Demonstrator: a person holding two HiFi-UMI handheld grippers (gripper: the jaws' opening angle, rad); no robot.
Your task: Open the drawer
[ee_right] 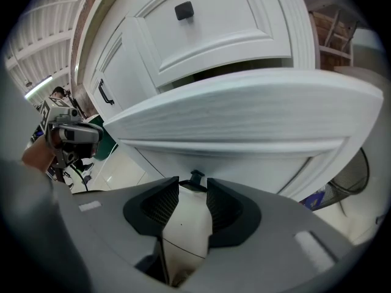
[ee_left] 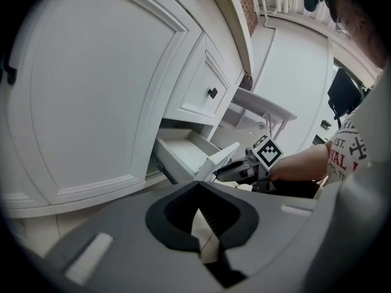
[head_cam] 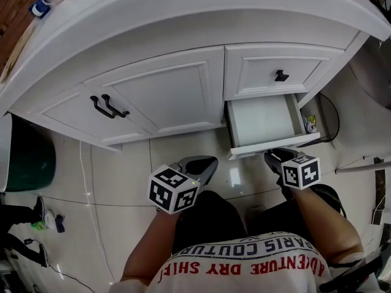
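Observation:
The lower right drawer [head_cam: 269, 146] of the white cabinet stands pulled out, and its inside looks bare. In the right gripper view its front panel [ee_right: 244, 121] fills the frame above the jaws. My right gripper [head_cam: 276, 157] is at that front, and its jaws [ee_right: 194, 185] sit closed round the small black drawer knob [ee_right: 197, 177]. My left gripper [head_cam: 204, 163] hovers over the floor tiles left of the drawer, with its jaws [ee_left: 198, 208] together and nothing in them. From the left gripper view I see the open drawer [ee_left: 189, 154] and the right gripper [ee_left: 238, 170] at its front.
Above the open drawer is a shut drawer with a black knob [head_cam: 281, 75]. Two cabinet doors with black handles [head_cam: 109, 107] lie to the left. A dark green bin [head_cam: 27, 163] stands at far left. Cables and a small object [head_cam: 310, 124] lie right of the drawer.

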